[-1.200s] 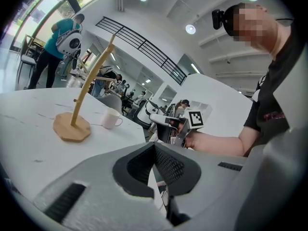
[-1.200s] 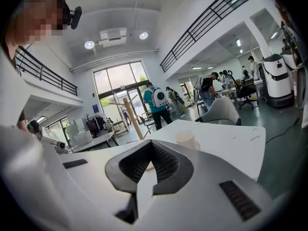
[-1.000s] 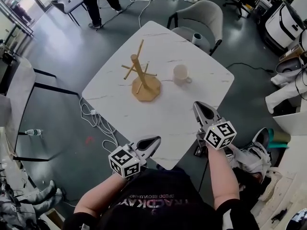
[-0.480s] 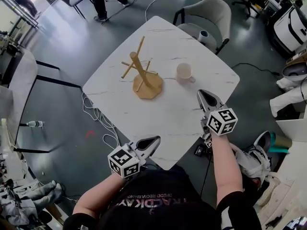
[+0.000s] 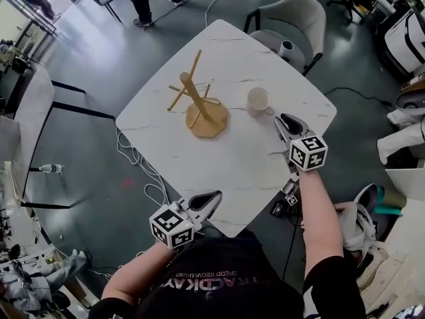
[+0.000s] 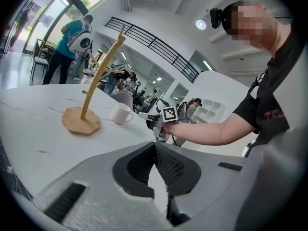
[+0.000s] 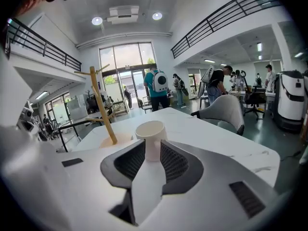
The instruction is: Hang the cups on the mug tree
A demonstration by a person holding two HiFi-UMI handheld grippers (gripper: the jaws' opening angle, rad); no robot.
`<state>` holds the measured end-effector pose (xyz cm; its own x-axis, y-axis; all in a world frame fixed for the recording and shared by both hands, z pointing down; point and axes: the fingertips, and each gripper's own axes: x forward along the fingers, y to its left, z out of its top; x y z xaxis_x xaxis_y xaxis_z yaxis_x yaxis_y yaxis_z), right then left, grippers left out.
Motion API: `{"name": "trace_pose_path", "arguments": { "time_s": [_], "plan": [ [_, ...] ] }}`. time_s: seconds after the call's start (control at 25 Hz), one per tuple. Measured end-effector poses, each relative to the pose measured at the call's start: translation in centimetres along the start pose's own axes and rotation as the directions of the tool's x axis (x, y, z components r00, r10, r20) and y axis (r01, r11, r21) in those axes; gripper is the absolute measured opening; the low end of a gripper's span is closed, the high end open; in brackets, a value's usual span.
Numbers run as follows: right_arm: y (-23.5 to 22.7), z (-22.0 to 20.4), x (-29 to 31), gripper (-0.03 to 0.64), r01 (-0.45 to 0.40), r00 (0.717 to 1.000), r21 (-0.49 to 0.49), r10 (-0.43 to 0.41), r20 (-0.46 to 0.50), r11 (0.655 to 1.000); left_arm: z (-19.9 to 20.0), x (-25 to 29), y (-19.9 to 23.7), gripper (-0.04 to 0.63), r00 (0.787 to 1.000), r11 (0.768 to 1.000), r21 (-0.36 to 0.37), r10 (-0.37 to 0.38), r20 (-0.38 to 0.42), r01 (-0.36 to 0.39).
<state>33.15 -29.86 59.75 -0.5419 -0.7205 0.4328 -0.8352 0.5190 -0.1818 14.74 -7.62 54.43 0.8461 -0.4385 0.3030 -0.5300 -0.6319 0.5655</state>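
Head view: closing on the cup [image 5: 257, 100]

Left gripper [image 5: 207, 199] clenched empty at desk [image 5: 232, 158] edge, mug tree [image 5: 199, 102] bare, cup on the desk beside it. Right gripper [image 5: 289, 121] just slid up close, jaws parted, grab's probably next

We stand over a dark grey, glossy floor [image 5: 86, 65] with a white marble table [image 5: 232, 171], a pale armchair [image 5: 295, 15] beside it and loose cables [image 5: 136, 171]. Tall glass doors [image 7: 126, 61] bring daylight; round ceiling lights [image 7: 97, 20] glow above railed balconies [image 7: 211, 25].
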Motion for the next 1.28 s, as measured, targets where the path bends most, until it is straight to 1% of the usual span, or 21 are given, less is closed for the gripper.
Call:
{"name": "trace_pose_path", "arguments": {
  "time_s": [0.28,0.36,0.76,0.96,1.16,1.28],
  "plan": [
    [-1.2,-1.3,2.3,0.086,-0.040,0.995,-0.128,0.028,-0.095,0.991,-0.2,-0.4,0.2,-0.003,0.999,0.999,-0.008,0.032,-0.002,-0.032],
    [-1.4,-1.8,2.9,0.086,-0.055,0.992,-0.150,0.038,-0.118,0.987,-0.4,-0.6,0.4,-0.003,0.999,0.999,-0.014,0.042,-0.003,-0.042],
    [-1.4,-2.9,5.5,0.095,-0.118,0.983,-0.182,0.088,-0.164,0.976,-1.0,-1.6,1.1,-0.003,0.996,0.995,-0.040,0.091,0.001,-0.091],
    [-1.8,-3.7,6.3,0.095,-0.112,0.982,-0.201,0.077,-0.174,0.973,-1.3,-2.0,1.4,-0.003,0.994,0.993,-0.050,0.111,0.004,-0.111],
    [-1.5,-4.2,6.9,0.095,-0.125,0.980,-0.204,0.088,-0.178,0.971,-1.6,-2.4,1.7,-0.003,0.992,0.990,-0.061,0.129,0.002,-0.129],
    [-1.5,-4.3,7.1,0.081,-0.117,0.983,-0.214,0.082,-0.167,0.970,-1.8,-2.4,1.8,-0.003,0.991,0.989,-0.063,0.133,0.005,-0.133]
  ]
}}
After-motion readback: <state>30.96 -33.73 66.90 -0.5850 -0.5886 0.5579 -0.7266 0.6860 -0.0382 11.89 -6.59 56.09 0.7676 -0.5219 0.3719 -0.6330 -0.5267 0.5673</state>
